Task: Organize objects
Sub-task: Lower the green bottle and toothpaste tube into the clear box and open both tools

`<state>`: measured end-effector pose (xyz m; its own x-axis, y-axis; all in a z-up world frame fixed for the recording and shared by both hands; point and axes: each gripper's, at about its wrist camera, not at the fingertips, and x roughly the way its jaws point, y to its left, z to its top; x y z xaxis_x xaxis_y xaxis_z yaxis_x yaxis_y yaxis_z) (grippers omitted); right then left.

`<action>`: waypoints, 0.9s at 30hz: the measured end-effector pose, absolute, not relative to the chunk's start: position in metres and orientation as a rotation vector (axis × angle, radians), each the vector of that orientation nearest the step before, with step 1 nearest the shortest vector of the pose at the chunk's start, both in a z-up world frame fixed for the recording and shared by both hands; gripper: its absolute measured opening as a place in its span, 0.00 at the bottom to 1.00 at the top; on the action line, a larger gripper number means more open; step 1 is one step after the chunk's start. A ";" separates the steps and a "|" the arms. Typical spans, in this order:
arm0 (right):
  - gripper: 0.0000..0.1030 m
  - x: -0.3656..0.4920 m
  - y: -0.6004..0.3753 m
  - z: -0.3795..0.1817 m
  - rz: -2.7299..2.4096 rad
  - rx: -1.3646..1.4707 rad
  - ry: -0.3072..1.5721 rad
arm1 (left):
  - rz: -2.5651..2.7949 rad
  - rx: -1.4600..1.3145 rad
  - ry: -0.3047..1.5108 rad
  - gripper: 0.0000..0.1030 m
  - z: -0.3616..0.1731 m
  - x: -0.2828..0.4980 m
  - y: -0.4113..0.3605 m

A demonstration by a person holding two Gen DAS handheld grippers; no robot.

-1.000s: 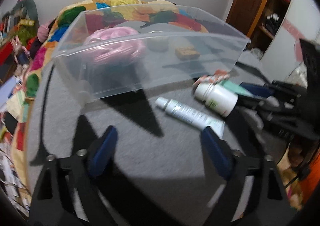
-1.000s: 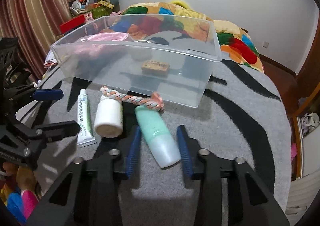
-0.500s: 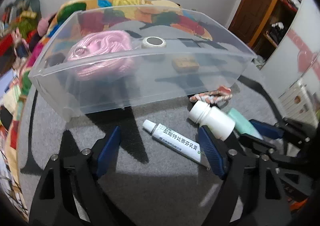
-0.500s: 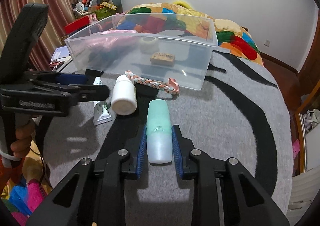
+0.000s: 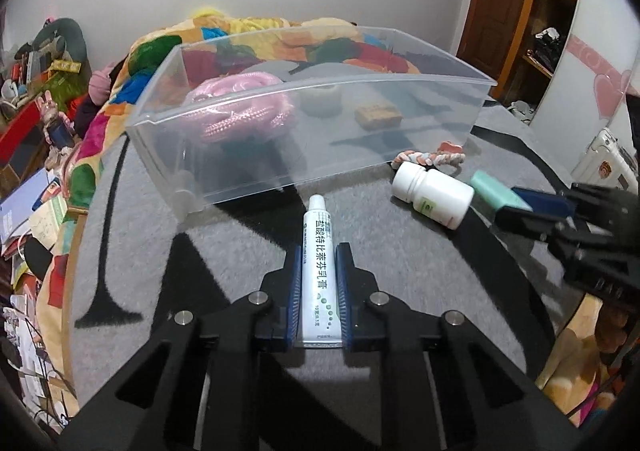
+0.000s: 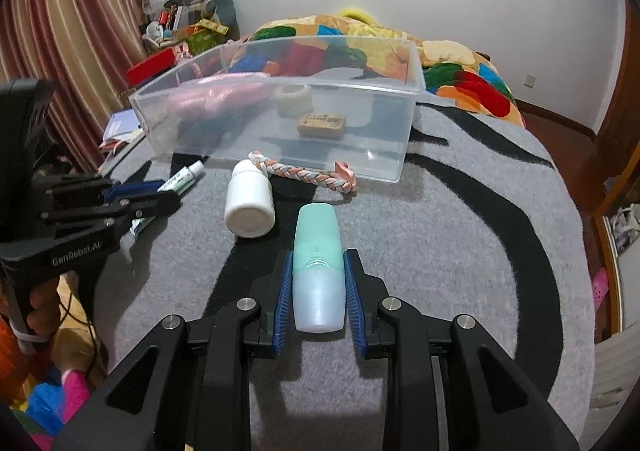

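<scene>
My left gripper (image 5: pixel 318 263) is shut on a white toothpaste tube (image 5: pixel 317 251), cap pointing at the clear plastic bin (image 5: pixel 280 155). My right gripper (image 6: pixel 318 271) is shut on a mint-green bottle (image 6: pixel 318 263). The bin (image 6: pixel 384 167) holds a pink rope coil (image 5: pixel 240 107), a tape roll (image 6: pixel 294 99) and a tan block (image 6: pixel 322 125). A white pill bottle (image 6: pixel 250 203) and a braided rope toy (image 6: pixel 304 175) lie on the grey rug in front of the bin. The left gripper (image 6: pixel 136 199) with the tube shows at left in the right wrist view; the right gripper (image 5: pixel 532 207) shows at right in the left wrist view.
The grey rug with black stripes (image 6: pixel 460 235) covers the round surface. A colourful blanket (image 6: pixel 460 79) lies behind the bin. Cluttered shelves and curtains (image 6: pixel 60 31) stand at left, a wooden door (image 5: pixel 504 11) at right.
My left gripper moved over the toothpaste tube and closed on it. My right gripper, which closed on the mint bottle half a second ago, keeps its hold.
</scene>
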<state>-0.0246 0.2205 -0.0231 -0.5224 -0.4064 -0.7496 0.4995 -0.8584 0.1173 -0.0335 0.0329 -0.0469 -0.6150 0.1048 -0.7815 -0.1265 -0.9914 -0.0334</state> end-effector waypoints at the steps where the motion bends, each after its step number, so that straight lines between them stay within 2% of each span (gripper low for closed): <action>1: 0.22 -0.023 0.222 -0.019 -2.363 1.109 0.145 | 2.719 -1.290 0.039 0.16 -0.044 -0.030 0.033; 4: 0.22 -0.019 0.224 -0.007 -2.378 1.070 0.126 | 2.737 -1.232 0.018 0.15 -0.032 -0.025 0.032; 6: 0.22 -0.020 0.224 0.001 -2.389 1.046 0.116 | 2.747 -1.193 0.008 0.01 -0.023 -0.023 0.032; 13: 0.22 -0.024 0.221 0.035 -2.439 0.936 0.090 | 2.803 -1.055 0.019 0.01 0.012 -0.022 0.030; 16: 0.22 -0.025 0.222 0.045 -2.447 0.906 0.076 | 2.772 -1.093 0.039 0.02 0.009 -0.025 0.030; 18: 0.22 -0.026 0.222 0.049 -2.451 0.893 0.074 | 2.751 -1.153 0.070 0.12 -0.003 -0.028 0.030; 22: 0.22 -0.030 0.222 0.052 -2.448 0.890 0.056 | 2.641 -1.313 0.017 0.21 -0.037 -0.036 0.029; 23: 0.22 -0.030 0.222 0.051 -2.447 0.894 0.054 | 2.632 -1.308 0.002 0.28 -0.041 -0.036 0.029; 26: 0.22 -0.033 0.223 0.049 -2.449 0.905 0.055 | 2.655 -1.310 0.054 0.26 -0.049 -0.037 0.036; 27: 0.22 -0.034 0.223 0.048 -2.450 0.907 0.057 | 2.668 -1.297 0.092 0.17 -0.049 -0.037 0.039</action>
